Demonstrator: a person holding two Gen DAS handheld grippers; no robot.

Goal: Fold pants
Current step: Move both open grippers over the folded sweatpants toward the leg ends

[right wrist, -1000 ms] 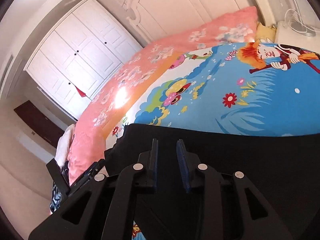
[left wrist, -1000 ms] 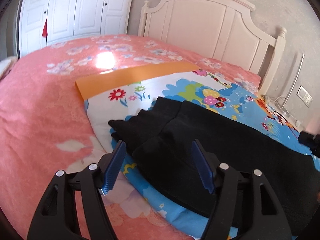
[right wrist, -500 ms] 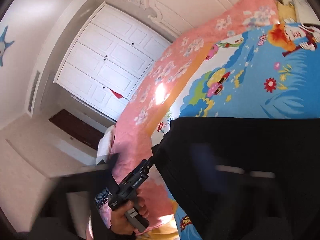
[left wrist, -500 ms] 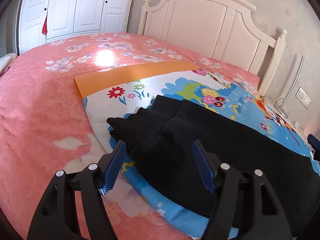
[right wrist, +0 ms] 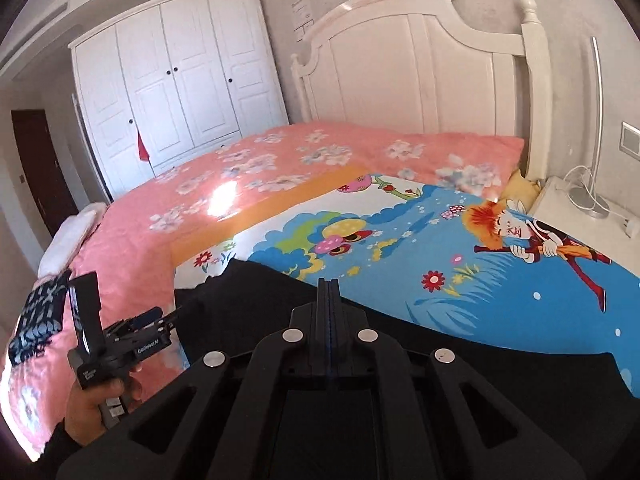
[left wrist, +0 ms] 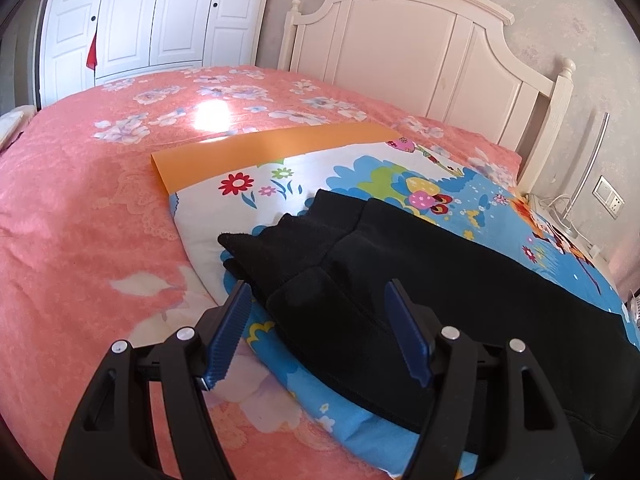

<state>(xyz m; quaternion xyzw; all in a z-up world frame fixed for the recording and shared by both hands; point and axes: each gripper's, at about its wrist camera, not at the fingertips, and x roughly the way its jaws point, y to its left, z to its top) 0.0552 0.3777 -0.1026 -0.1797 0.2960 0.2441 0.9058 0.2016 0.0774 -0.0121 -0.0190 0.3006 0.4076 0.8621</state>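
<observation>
Black pants [left wrist: 420, 280] lie folded lengthwise on a cartoon-print blanket [left wrist: 280, 196] on the bed, with the rumpled waistband end at the left. My left gripper [left wrist: 316, 320] is open and hovers just above that waistband end, its blue pads either side of it. The pants also show in the right wrist view [right wrist: 260, 308]. My right gripper [right wrist: 328, 304] is shut, its pads pressed together above the middle of the pants; I see no cloth between them. The left gripper also shows in the right wrist view [right wrist: 156, 324], held in a hand.
A pink floral bedspread [left wrist: 100, 200] covers the bed. A white headboard [left wrist: 420, 52] and a white wardrobe [left wrist: 140, 20] stand behind. A white bedside table [right wrist: 580, 208] with a lamp and cables stands at the right.
My right gripper has closed fully and swung up and level, from a tilted view close over the pants. My left gripper has stayed open over the waistband end.
</observation>
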